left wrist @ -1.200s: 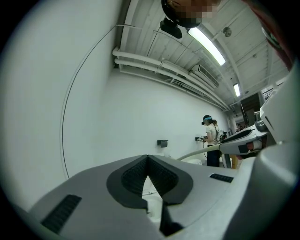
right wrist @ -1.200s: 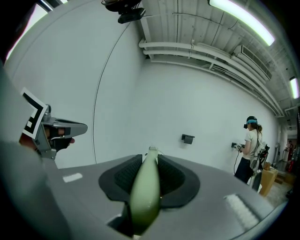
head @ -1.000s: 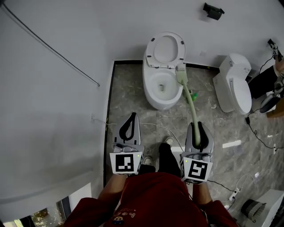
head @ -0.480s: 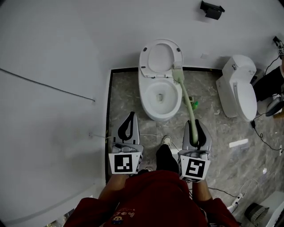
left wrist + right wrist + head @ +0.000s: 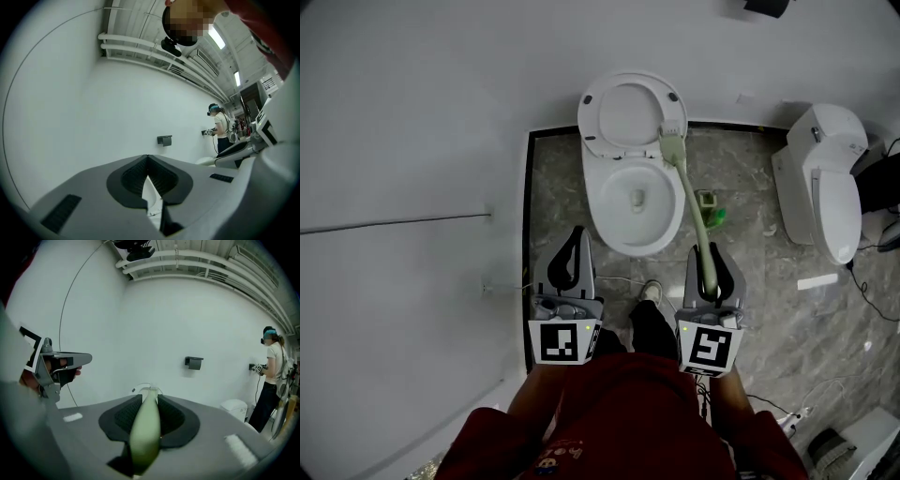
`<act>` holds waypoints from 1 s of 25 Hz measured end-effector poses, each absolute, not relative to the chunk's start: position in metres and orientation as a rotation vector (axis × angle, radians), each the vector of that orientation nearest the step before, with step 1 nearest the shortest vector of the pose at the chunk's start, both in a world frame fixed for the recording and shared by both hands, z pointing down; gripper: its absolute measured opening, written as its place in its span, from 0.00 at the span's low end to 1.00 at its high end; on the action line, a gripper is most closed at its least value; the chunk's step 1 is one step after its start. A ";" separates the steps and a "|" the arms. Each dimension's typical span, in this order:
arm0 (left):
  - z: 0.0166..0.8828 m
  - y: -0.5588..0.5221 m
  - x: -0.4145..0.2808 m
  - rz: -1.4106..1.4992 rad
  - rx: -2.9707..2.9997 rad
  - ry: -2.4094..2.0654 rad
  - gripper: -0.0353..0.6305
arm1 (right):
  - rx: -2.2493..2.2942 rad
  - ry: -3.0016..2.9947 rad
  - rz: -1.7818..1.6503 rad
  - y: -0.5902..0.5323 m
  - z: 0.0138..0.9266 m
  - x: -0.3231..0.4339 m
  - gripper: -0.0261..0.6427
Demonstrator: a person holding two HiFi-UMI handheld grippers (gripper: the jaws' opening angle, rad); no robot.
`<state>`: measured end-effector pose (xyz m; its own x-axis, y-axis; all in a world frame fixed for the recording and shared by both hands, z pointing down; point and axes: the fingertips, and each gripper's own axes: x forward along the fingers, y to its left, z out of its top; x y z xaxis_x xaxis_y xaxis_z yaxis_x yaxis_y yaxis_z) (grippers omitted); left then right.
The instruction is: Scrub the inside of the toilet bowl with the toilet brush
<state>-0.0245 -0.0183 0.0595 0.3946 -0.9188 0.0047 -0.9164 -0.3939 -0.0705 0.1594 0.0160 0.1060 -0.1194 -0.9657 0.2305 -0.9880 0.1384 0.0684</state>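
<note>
Brush handle (image 5: pixel 692 214) end inside hand-held gripper (image 5: pixel 710 253)

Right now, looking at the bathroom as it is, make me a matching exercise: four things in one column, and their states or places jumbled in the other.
Things:
1. toilet brush
2. left gripper
3. toilet seat
4. second toilet

States or places:
A. fingers shut, nothing between them
B. raised
C. handle held in the right gripper, head near the rear right rim of the toilet bowl
D. lid down, standing off to the right

Pairs: 1-C, 2-A, 3-B, 4-D
</note>
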 end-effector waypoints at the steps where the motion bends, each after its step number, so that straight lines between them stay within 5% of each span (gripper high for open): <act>1: 0.065 -0.024 -0.022 -0.072 -2.583 1.704 0.06 | 1.901 -2.191 0.168 0.010 0.114 0.161 0.21; 25: 0.381 -0.090 -0.050 -0.432 -2.816 1.801 0.06 | 1.658 -1.912 0.557 -0.027 0.442 0.108 0.21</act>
<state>-0.0502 -0.0902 0.3807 0.4039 -0.8520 0.3330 -0.9104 -0.4101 0.0548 0.1080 -0.0268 0.4416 -0.0943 -0.7622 0.6405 -0.9868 0.1565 0.0409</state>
